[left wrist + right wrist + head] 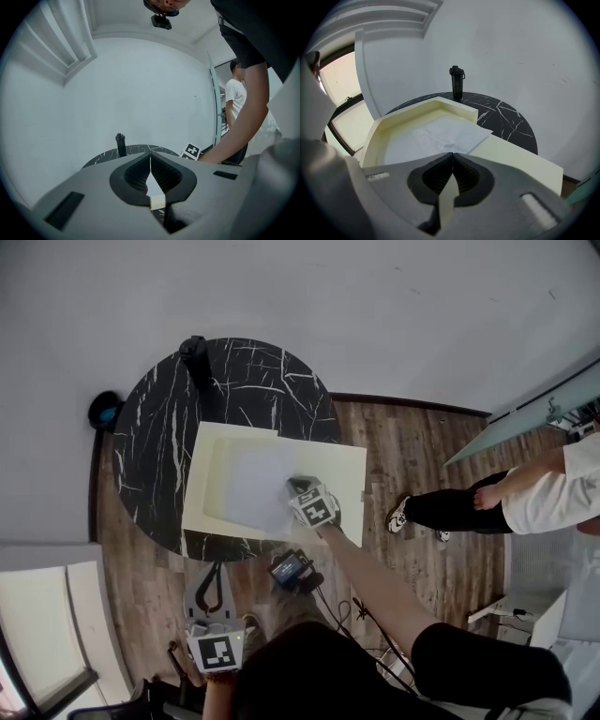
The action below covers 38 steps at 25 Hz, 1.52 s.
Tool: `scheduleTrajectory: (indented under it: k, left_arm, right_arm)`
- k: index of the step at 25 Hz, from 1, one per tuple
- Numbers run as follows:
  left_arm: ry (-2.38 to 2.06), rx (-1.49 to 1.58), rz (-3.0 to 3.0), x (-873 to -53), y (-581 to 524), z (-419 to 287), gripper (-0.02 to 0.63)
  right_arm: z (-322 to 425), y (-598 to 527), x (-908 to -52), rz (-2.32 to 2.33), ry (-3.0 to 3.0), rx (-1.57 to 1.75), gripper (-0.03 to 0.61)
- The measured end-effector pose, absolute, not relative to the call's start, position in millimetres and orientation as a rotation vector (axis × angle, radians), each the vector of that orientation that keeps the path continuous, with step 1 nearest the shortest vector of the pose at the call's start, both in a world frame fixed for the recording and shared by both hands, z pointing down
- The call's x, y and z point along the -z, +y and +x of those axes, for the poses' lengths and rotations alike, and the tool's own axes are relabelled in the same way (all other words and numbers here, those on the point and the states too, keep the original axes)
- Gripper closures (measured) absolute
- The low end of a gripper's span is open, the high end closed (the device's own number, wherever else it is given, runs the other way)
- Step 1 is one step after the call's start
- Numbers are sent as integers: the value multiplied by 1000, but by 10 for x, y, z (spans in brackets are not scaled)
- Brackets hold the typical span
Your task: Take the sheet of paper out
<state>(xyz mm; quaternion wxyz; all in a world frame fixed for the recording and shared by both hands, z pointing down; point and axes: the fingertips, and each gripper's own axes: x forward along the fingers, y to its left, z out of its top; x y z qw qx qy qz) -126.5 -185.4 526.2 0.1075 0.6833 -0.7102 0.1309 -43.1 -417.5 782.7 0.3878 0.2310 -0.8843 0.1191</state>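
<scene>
A white sheet of paper (258,484) lies in a shallow cream tray (349,465) on a round black marble table (150,446). My right gripper (298,488) is at the sheet's right edge, jaws closed on it. In the right gripper view the sheet (445,136) runs up to the meeting tips of the right gripper (451,154), and one corner laps over the tray rim (511,157). My left gripper (211,579) hangs low in front of the table, off its edge. In its own view the left gripper (150,155) is shut with nothing in it.
A black bottle (195,357) stands at the table's far edge, also visible as the bottle (457,82). Another person (525,493) stands on the wood floor to the right. A small device with cables (291,568) lies on the floor by the table.
</scene>
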Motion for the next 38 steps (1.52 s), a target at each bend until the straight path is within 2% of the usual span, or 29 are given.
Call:
scheduleTrajectory:
  k: [38]
  left_arm:
    - [-1939,-321,2287,-5050,-1656,-957,609]
  right_arm:
    - [602,-4114,-7032,967,-2239,-250,581]
